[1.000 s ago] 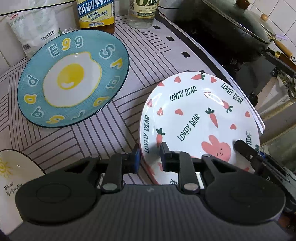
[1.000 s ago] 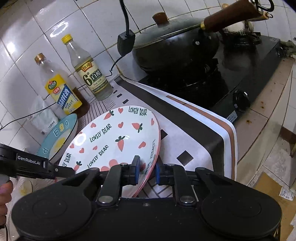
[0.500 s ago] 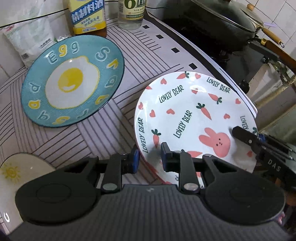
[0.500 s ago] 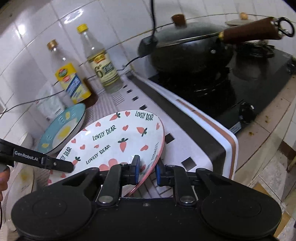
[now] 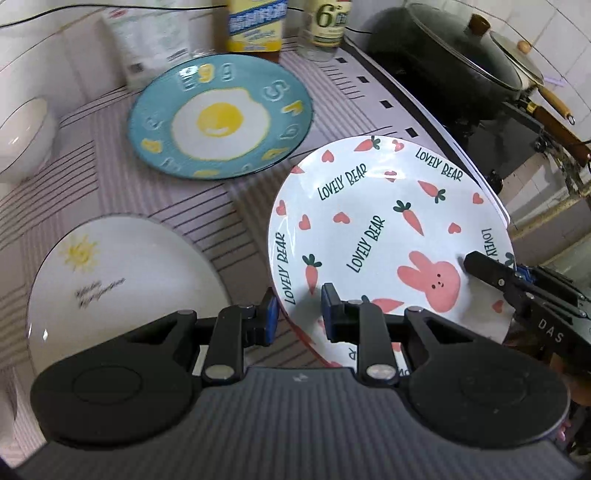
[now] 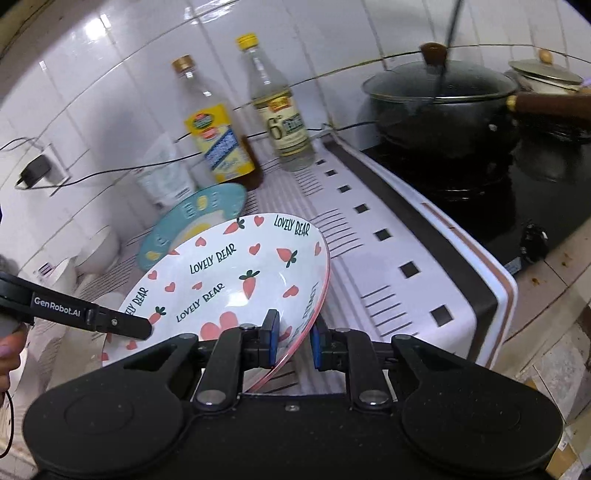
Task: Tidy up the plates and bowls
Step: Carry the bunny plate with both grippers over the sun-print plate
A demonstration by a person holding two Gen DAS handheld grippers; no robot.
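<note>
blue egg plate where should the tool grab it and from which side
Take the blue egg plate by its raised rim, one finger over, one under. It lies flat on the striped mat, so only the edge gives purchase. The near edge looks easiest: bottles crowd the far side.

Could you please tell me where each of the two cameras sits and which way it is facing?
Left wrist: on the left gripper, looking steeply down at the rabbit plate, egg plate and sun plate; own fingers show.
Right wrist: on the right gripper, looking toward the tiled wall and wok; a hand shows.
Shared: the rabbit plate, both grippers clamping it.
</note>
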